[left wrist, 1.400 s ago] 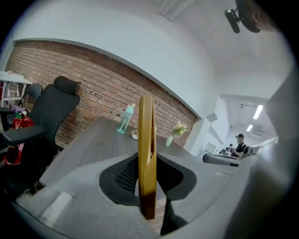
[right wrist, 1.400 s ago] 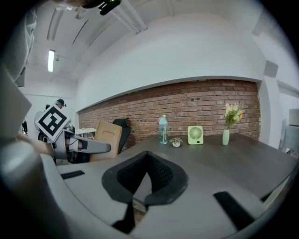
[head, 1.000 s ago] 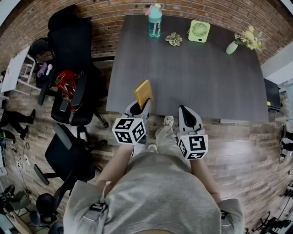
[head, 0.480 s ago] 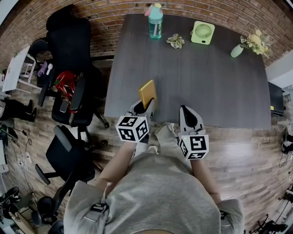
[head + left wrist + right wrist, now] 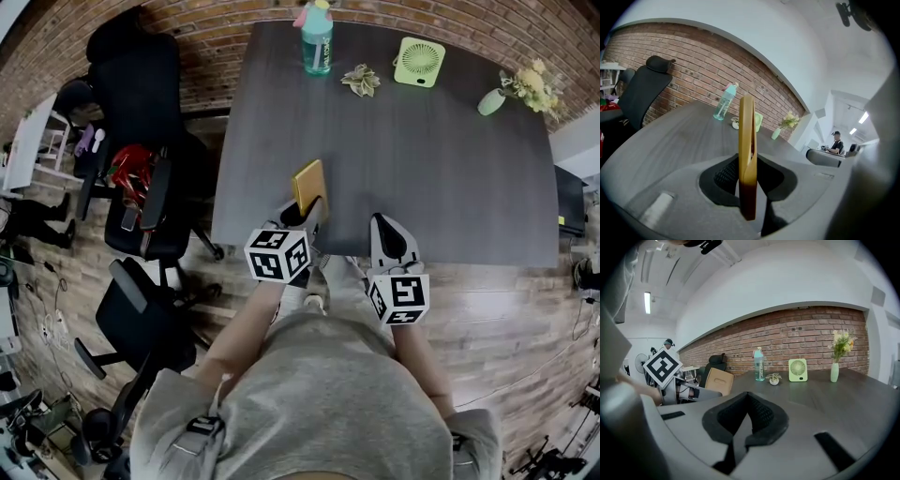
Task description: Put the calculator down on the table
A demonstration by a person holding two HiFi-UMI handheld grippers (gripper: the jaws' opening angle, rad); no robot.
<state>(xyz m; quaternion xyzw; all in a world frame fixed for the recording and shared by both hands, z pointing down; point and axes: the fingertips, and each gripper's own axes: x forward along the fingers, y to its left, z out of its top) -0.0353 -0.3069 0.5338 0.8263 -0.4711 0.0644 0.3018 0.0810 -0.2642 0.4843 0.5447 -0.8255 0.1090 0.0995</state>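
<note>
1. Table (image 5: pixel 422 169): the dark wood-grain top is bare across its near half. A water bottle (image 5: pixel 317 42), a green fan (image 5: pixel 419 61) and a vase of flowers (image 5: pixel 492 100) stand along the far edge. Nothing has been set down yet, so the task looks about halfway: the carry has reached the table, and the lowering and release are left.
2. Left gripper (image 5: pixel 302 217): its jaws are clamped on the lower end of the calculator, holding it over the near left part of the top. It appears clear of the surface, though contact cannot be ruled out.
3. Right gripper (image 5: pixel 382 225): its jaws are pressed together with nothing between them. It hangs at the table's near edge, well apart from the calculator.
4. Calculator (image 5: pixel 746 140): a thin tan slab held on edge, with its broad faces turned to the left and right. Its long axis runs out from the jaws, forward and upward toward the brick wall. It would need tipping flat before release.
</note>
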